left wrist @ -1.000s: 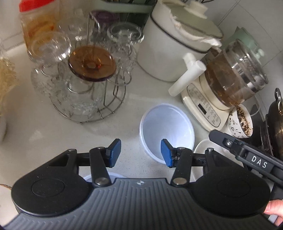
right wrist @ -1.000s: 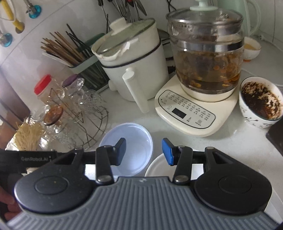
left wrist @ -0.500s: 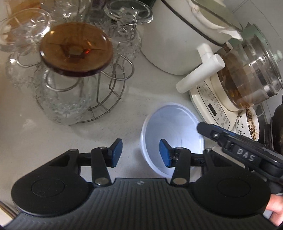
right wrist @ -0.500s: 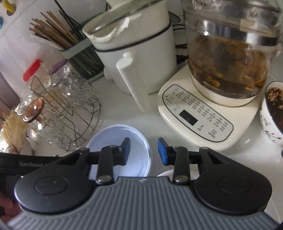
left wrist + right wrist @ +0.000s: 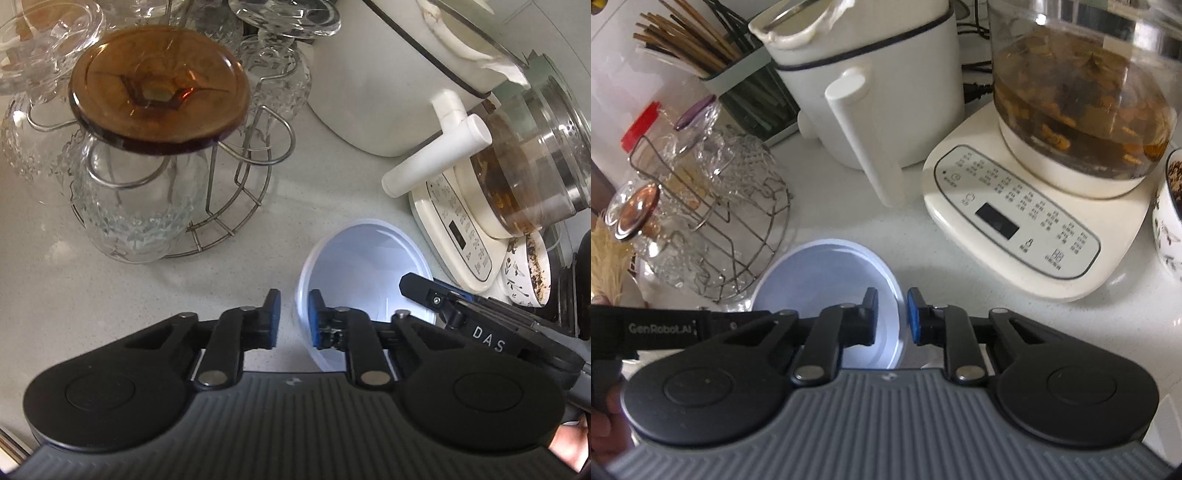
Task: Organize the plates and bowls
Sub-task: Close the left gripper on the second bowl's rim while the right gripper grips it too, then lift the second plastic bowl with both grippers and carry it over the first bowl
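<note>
A white plastic bowl (image 5: pixel 364 266) sits on the pale counter; it also shows in the right wrist view (image 5: pixel 827 280). My left gripper (image 5: pixel 294 319) straddles the bowl's left rim, one pad inside and one outside, with a narrow gap still between the pads. My right gripper (image 5: pixel 892 315) straddles the bowl's right rim the same way, jaws nearly closed around the wall. The right gripper's body also shows in the left wrist view (image 5: pixel 480 325). A patterned bowl of dark bits (image 5: pixel 528 273) stands to the right.
A wire rack of glass cups with an amber lid (image 5: pixel 159 92) stands left. A white pot with a handle (image 5: pixel 871 96) and a glass kettle on a cream base (image 5: pixel 1071 155) stand behind. Chopsticks in a holder (image 5: pixel 713 62) are at the back.
Both grippers moved forward and down onto the white bowl, and both jaws narrowed from wide open to a small gap across its rim.
</note>
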